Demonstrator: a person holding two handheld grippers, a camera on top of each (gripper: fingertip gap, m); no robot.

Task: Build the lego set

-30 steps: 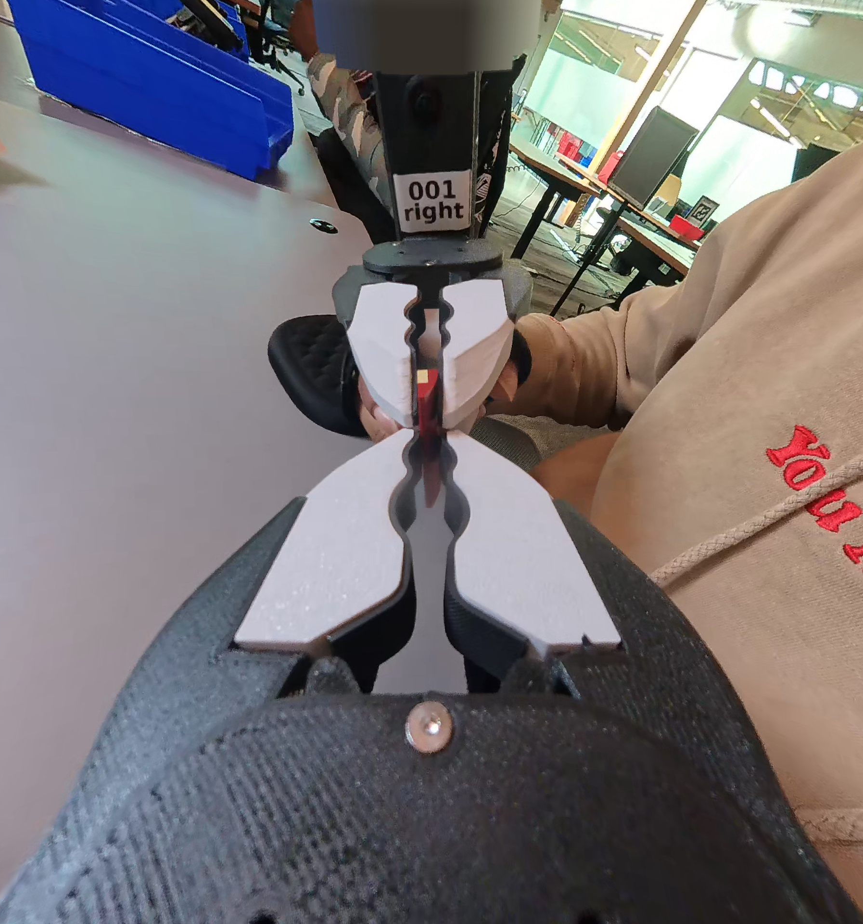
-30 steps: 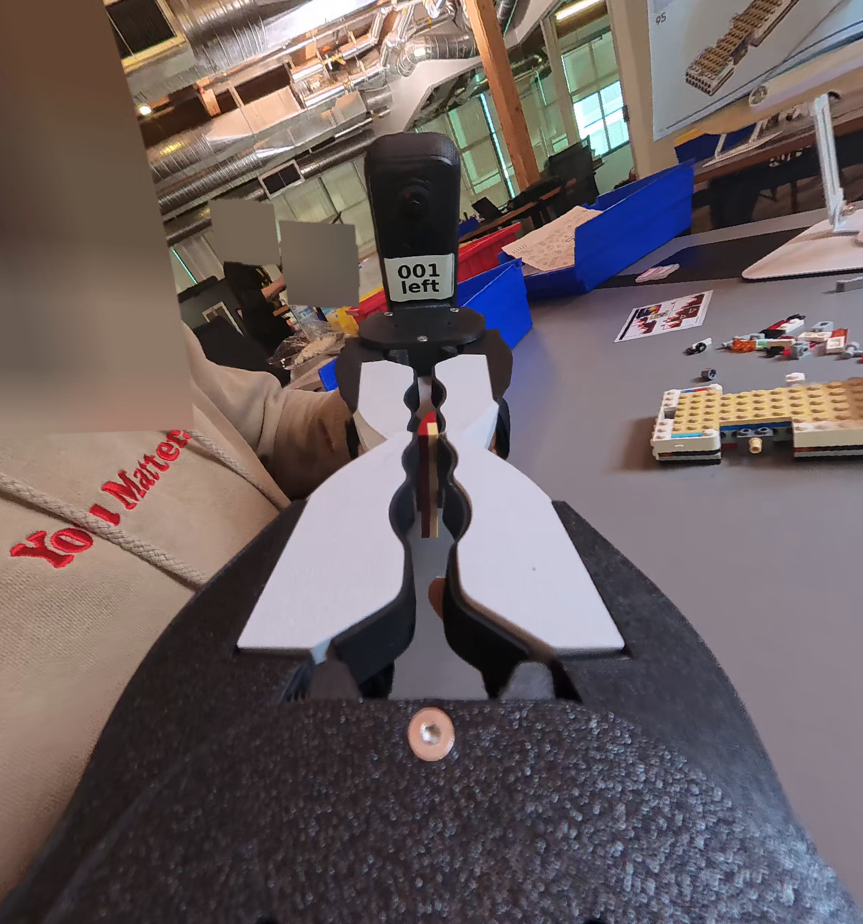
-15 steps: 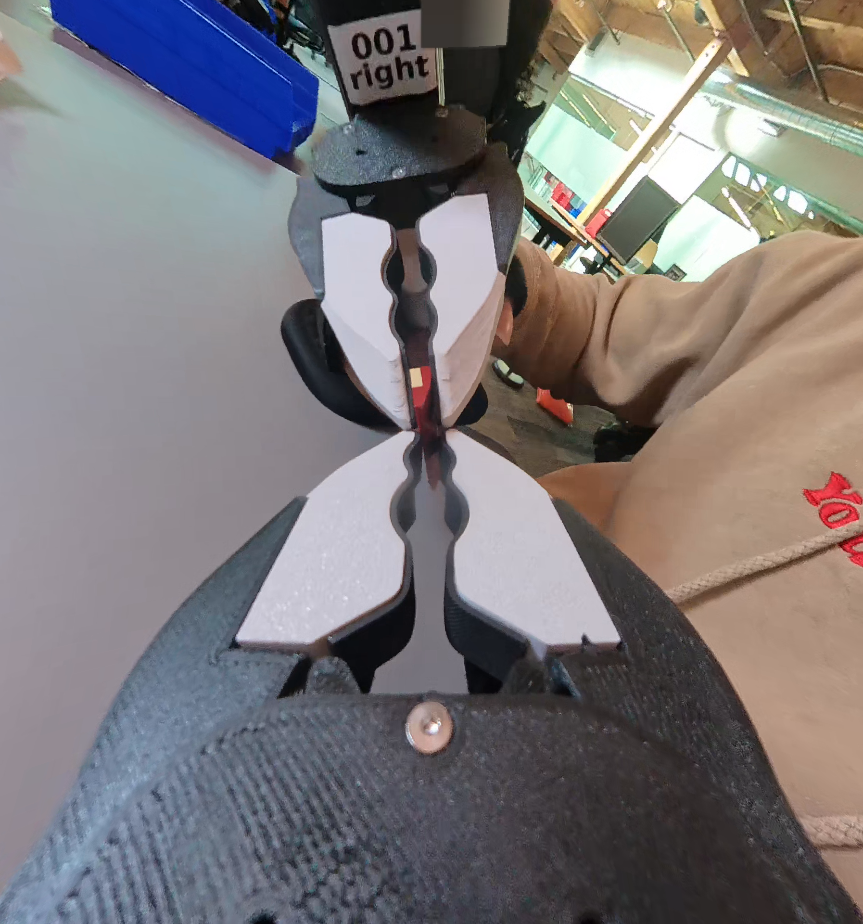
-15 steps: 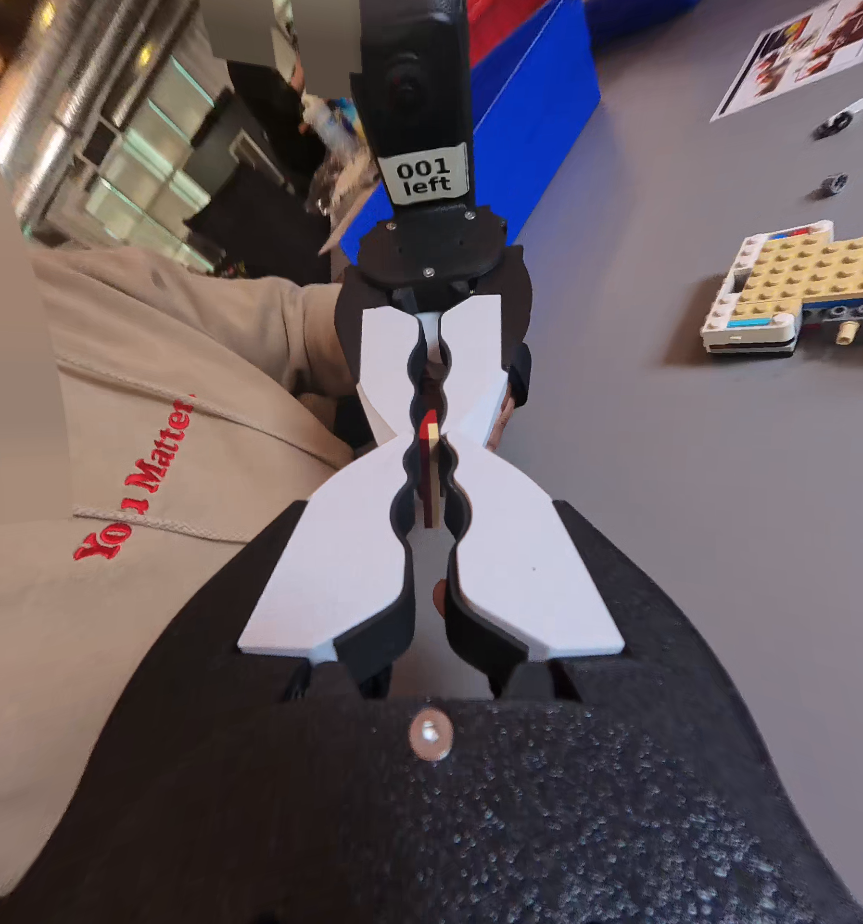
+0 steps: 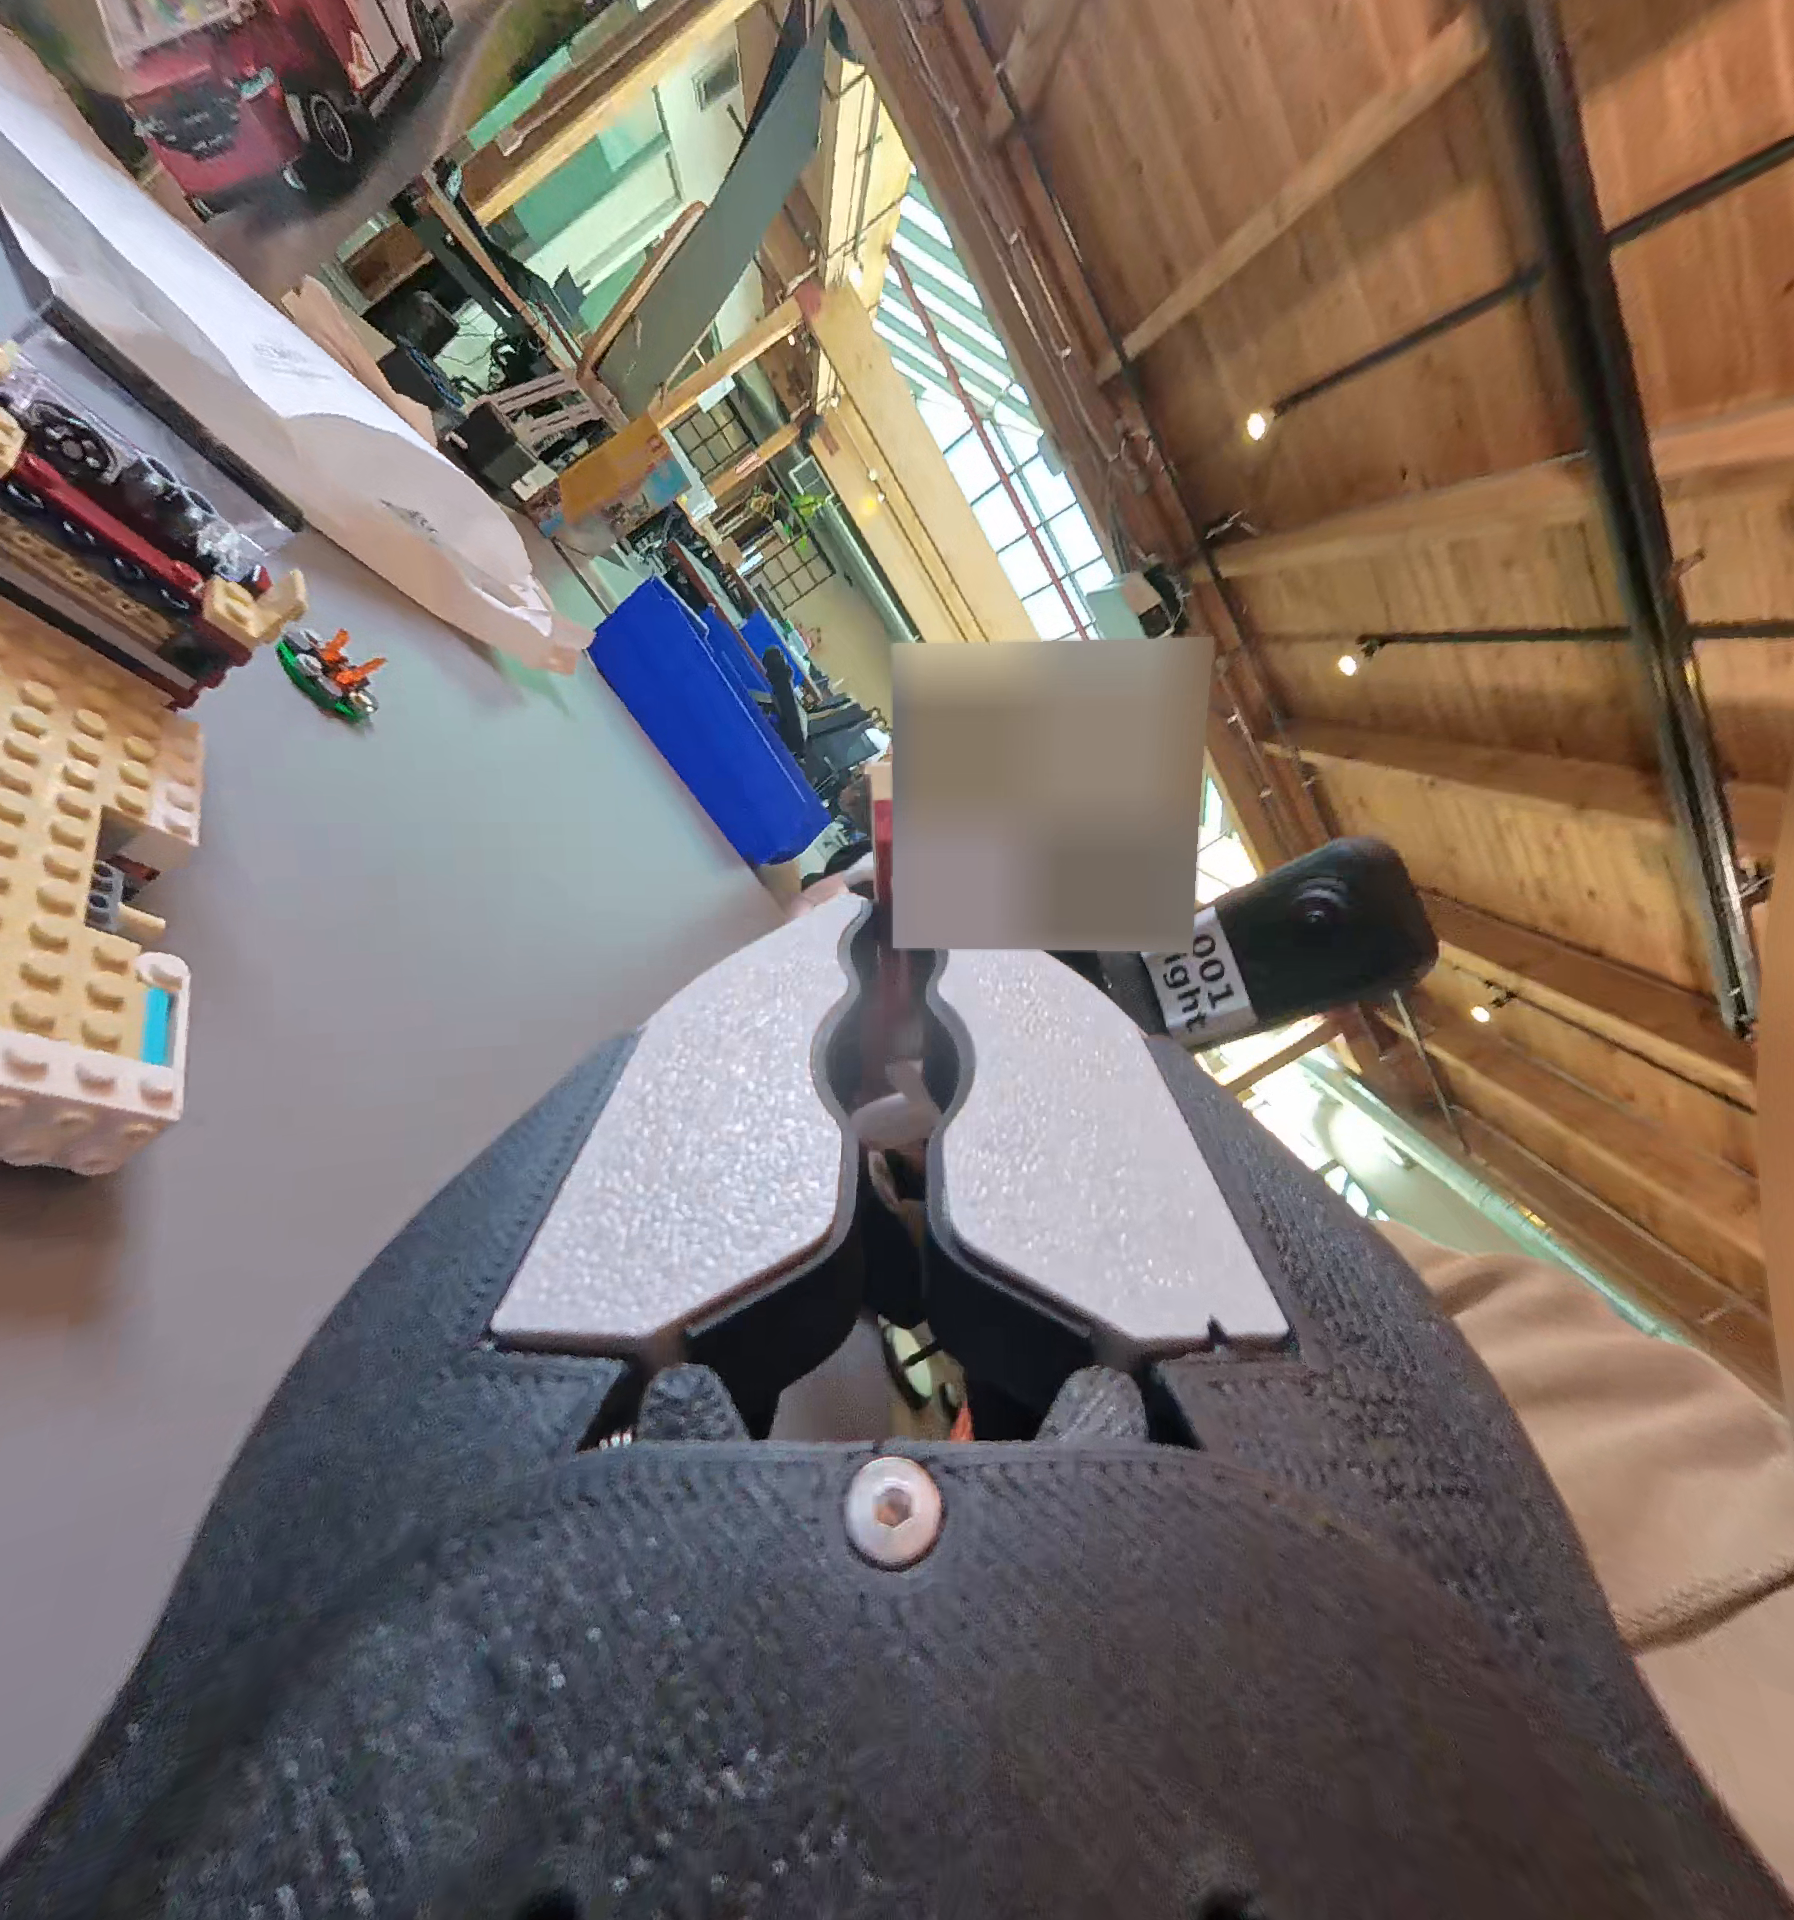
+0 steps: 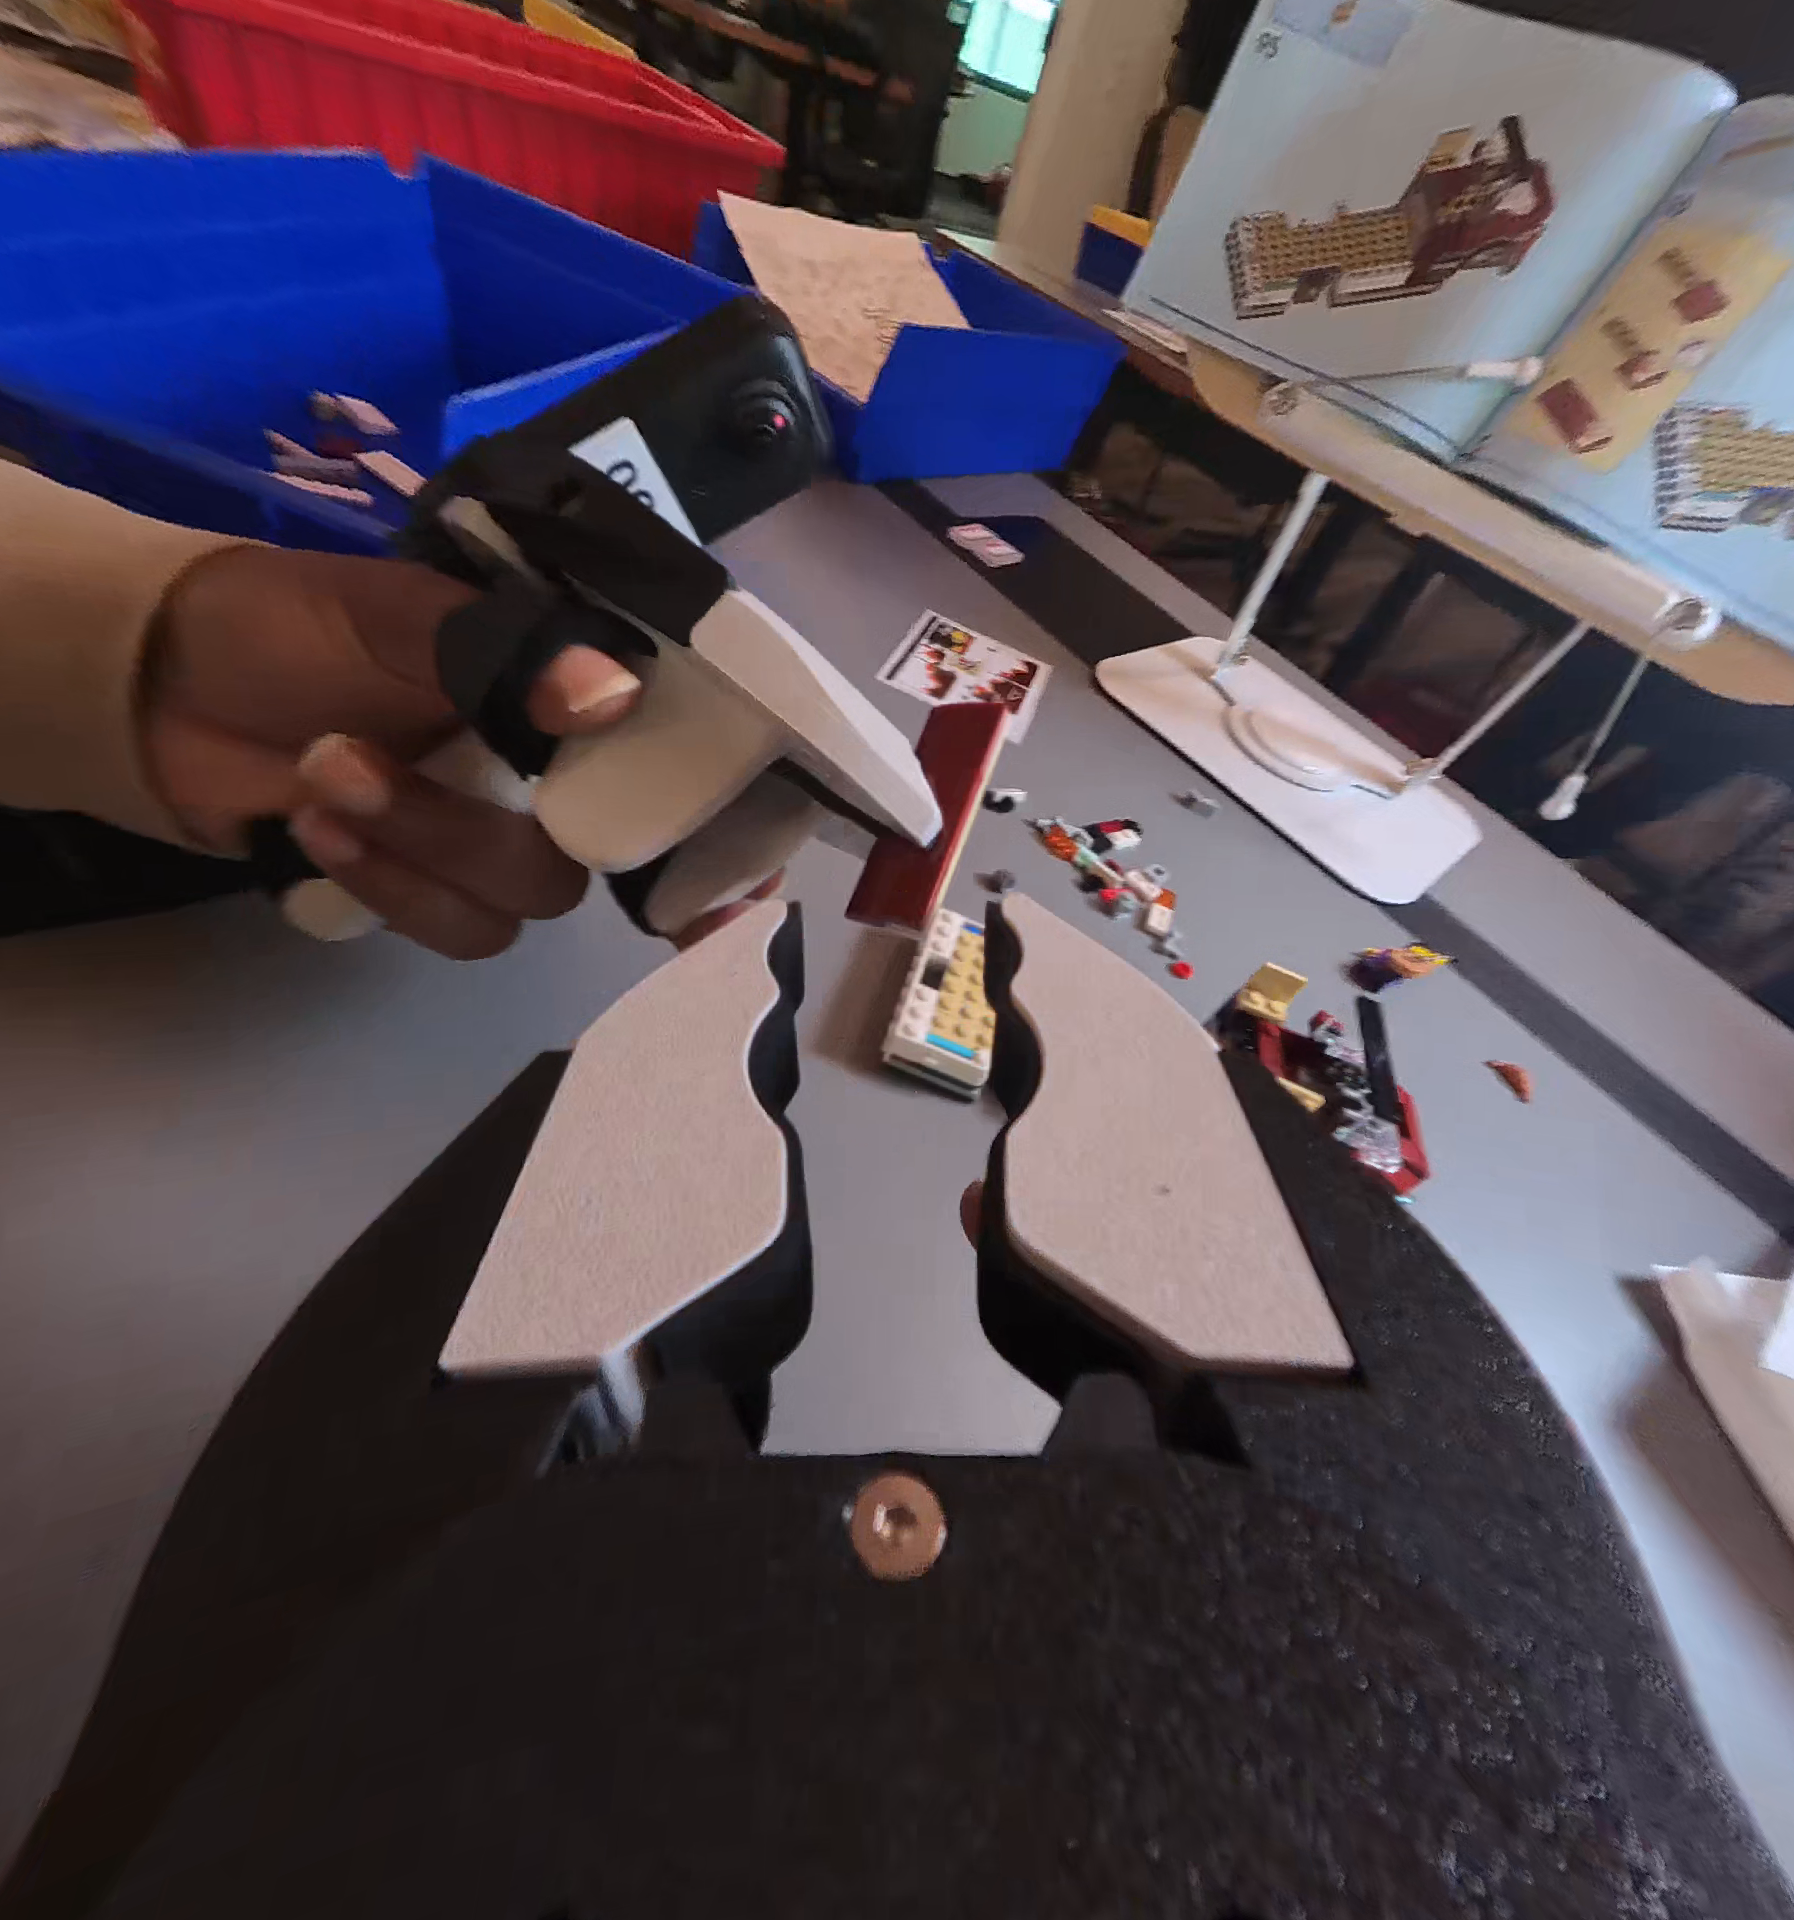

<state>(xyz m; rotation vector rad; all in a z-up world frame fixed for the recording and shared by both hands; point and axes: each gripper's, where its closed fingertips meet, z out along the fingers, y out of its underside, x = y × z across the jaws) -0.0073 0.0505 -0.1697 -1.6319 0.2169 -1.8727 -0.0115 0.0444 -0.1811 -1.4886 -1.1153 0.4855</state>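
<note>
left tool (image 6: 914, 821) clamping dark red plate (image 6: 934, 810) (tan-edged), right tool (image 6: 893, 935) open

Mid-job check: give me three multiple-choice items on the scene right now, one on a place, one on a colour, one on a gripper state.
1. Where does the tan-and-white brick assembly lie?
A. on the grey table
B. in the blue bin
C. on the white stand

2. What colour is the broad face of the flat plate in the left gripper?
A. green
B. dark red
C. white

3. How do the right gripper fingers stand?
A. shut on the plate
B. shut on a brick
C. apart, with nothing between them

Key: 1 A, it rests on the grey table beyond the right gripper. 2 B, the face is dark red with a tan edge. 3 C, only table shows between the fingers.
</note>
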